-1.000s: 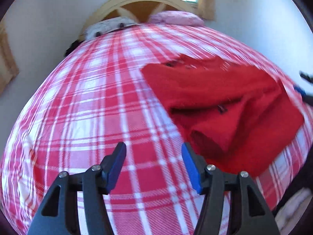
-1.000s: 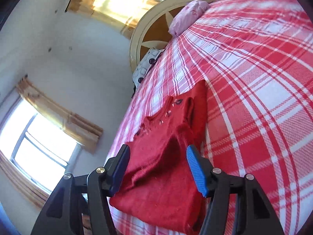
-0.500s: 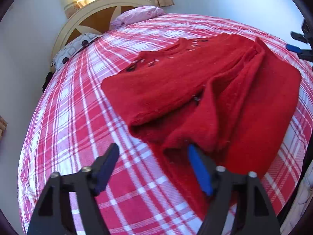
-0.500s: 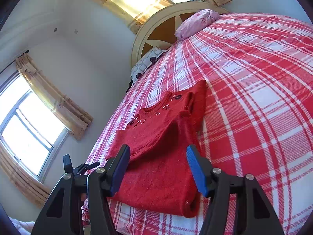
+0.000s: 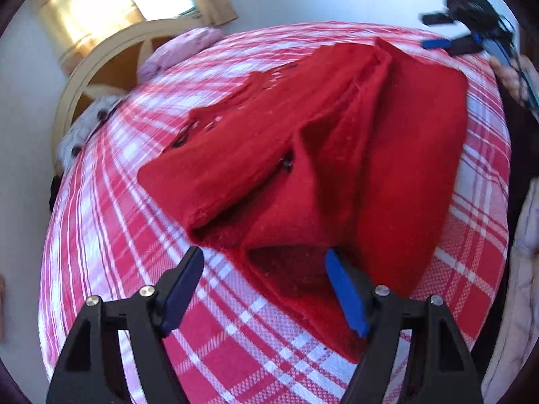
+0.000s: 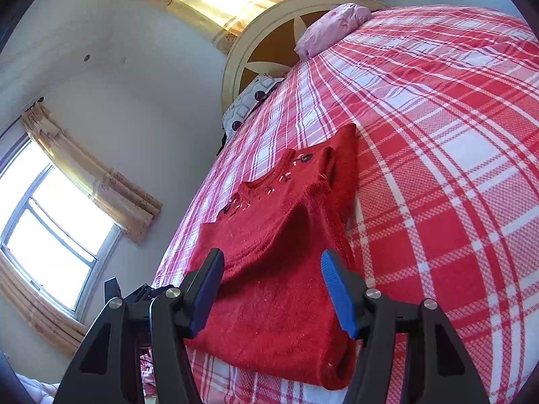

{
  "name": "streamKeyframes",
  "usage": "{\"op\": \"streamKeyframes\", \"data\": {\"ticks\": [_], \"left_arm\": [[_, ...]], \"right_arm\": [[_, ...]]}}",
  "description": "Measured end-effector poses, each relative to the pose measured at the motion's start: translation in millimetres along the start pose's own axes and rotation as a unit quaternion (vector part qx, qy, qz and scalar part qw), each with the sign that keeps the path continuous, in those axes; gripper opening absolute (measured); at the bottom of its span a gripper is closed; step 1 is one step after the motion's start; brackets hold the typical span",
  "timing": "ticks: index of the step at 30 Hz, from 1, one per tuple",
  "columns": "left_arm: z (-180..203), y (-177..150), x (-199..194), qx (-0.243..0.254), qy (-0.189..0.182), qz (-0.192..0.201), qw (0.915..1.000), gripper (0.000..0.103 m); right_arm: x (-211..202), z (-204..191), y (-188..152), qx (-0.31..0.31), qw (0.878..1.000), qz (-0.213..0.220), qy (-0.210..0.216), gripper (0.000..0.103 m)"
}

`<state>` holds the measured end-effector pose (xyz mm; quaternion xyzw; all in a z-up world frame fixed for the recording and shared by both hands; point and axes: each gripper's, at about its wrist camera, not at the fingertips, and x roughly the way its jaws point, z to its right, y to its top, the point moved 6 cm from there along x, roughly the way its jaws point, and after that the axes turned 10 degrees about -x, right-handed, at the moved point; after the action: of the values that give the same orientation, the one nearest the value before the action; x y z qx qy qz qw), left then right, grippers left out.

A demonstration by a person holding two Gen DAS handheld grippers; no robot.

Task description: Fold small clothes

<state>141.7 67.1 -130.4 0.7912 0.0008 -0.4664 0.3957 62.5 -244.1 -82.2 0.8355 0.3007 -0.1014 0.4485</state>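
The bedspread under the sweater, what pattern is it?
Red and white plaid bedspread, clearest in the right wrist view.

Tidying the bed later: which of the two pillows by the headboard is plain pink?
The pink pillow, farther up against the headboard; the other pillow is white with dark spots.

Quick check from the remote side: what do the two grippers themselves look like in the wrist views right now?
Both match: the left gripper and right gripper have black plastic finger arms with triangular cut-outs, silver screws at the joints, and ribbed blue pads. In the left wrist view, thin dark cables run along the right one. No sleeve is visible.
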Motion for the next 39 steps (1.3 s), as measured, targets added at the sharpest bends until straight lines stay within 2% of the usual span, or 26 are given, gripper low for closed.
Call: {"op": "streamKeyframes", "data": {"ticks": [3,7,10,12,14,16,18,21,23,28,29,30,31,32,34,37,39], "left_arm": [[1,6,1,0.031,0.007,0.009,0.9995,0.078],[0,15,17,0.016,-0.017,-0.003,0.9997,0.078],[3,22,21,0.011,-0.024,0.006,0.9996,0.074],[2,26,22,-0.017,-0.054,0.004,0.9984,0.047],[-1,26,26,-0.047,-0.073,-0.006,0.9962,0.028],[-6,24,31,-0.080,-0.073,-0.009,0.9941,0.021],[-13,23,30,-0.137,-0.095,0.003,0.9861,0.017],[-24,23,29,-0.223,-0.122,0.019,0.9670,0.017],[-28,21,33,-0.252,-0.127,0.018,0.9591,0.017],[-27,22,41,-0.268,-0.115,0.013,0.9565,0.018],[-28,24,42,-0.269,-0.114,0.013,0.9562,0.022],[-28,25,43,-0.270,-0.113,0.014,0.9560,0.028],[-28,26,43,-0.271,-0.111,0.014,0.9561,0.031],[-28,27,44,-0.271,-0.110,0.013,0.9561,0.035],[-27,28,47,-0.272,-0.107,0.011,0.9562,0.035],[-28,28,46,-0.275,-0.099,0.013,0.9562,0.034],[-28,28,46,-0.276,-0.095,0.013,0.9564,0.026]], "right_arm": [[0,-2,0,-0.009,1.000,-0.003,-0.003,0.061],[-1,0,3,-0.010,1.000,-0.001,-0.009,0.061],[-1,3,5,-0.010,1.000,0.000,-0.017,0.061],[0,3,6,-0.025,0.999,-0.007,-0.033,0.061],[4,1,7,-0.062,0.995,-0.022,-0.068,0.061],[8,0,7,-0.092,0.992,-0.032,-0.086,0.061],[16,2,7,-0.117,0.986,-0.045,-0.106,0.061],[30,8,8,-0.136,0.981,-0.061,-0.125,0.061],[42,13,9,-0.143,0.978,-0.072,-0.133,0.061],[66,16,12,-0.168,0.969,-0.088,-0.156,0.061],[70,14,10,-0.178,0.967,-0.090,-0.161,0.061],[71,12,10,-0.185,0.965,-0.088,-0.164,0.059],[73,8,9,-0.198,0.963,-0.086,-0.165,0.045],[74,5,8,-0.207,0.959,-0.087,-0.171,0.038],[72,5,7,-0.219,0.952,-0.089,-0.193,0.020],[65,5,6,-0.214,0.954,-0.081,-0.194,0.014],[58,4,5,-0.213,0.954,-0.077,-0.195,0.014]]}}
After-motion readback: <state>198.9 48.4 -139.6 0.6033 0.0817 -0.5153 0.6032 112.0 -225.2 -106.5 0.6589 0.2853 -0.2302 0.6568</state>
